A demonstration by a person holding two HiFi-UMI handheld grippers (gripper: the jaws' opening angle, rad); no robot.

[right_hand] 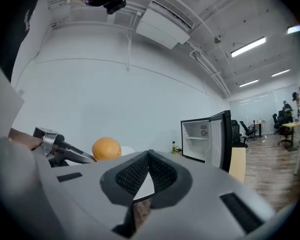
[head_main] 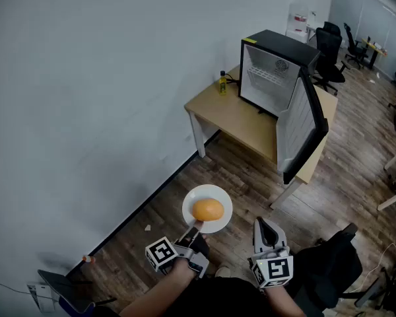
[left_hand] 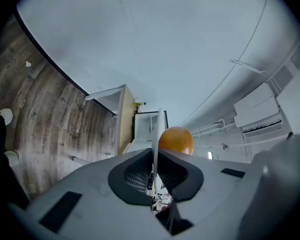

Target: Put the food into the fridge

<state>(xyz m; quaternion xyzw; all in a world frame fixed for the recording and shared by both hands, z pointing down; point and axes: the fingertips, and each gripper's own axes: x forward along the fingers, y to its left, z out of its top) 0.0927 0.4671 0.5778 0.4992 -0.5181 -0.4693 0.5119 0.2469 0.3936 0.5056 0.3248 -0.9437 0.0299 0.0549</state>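
Head view: two tools sit at the bottom of the frame. The left tool point(head_main: 197, 225) is clenched on the near rim of the one white plate point(head_main: 189, 211), which is held above the wood floor point(head_main: 244, 177) at lower centre. One orange point(head_main: 208, 209), round, smooth and evenly coloured, rests in the middle of the plate. The right tool point(head_main: 264, 222) is just beside it, empty and touching nothing. One black fridge point(head_main: 277, 55) stands on one pale wooden surface point(head_main: 234, 114) in the upper right, its door point(head_main: 303, 127) swung wide and its white interior showing. One yellow bottle point(head_main: 222, 83) stands upright near the fridge by the wall. Black office chairs point(head_main: 330, 48) crowd the top right corner, too packed to count.

Left gripper view: the jaws pinch the plate, seen here edge-on as a thin white line, with the orange bulging from its right face. The bottle shows as a speck at centre.

Right gripper view: the jaws are closed on nothing. The orange appears at centre left beside the left tool. Ceiling light strips point(right_hand: 248, 46) show only in this view.
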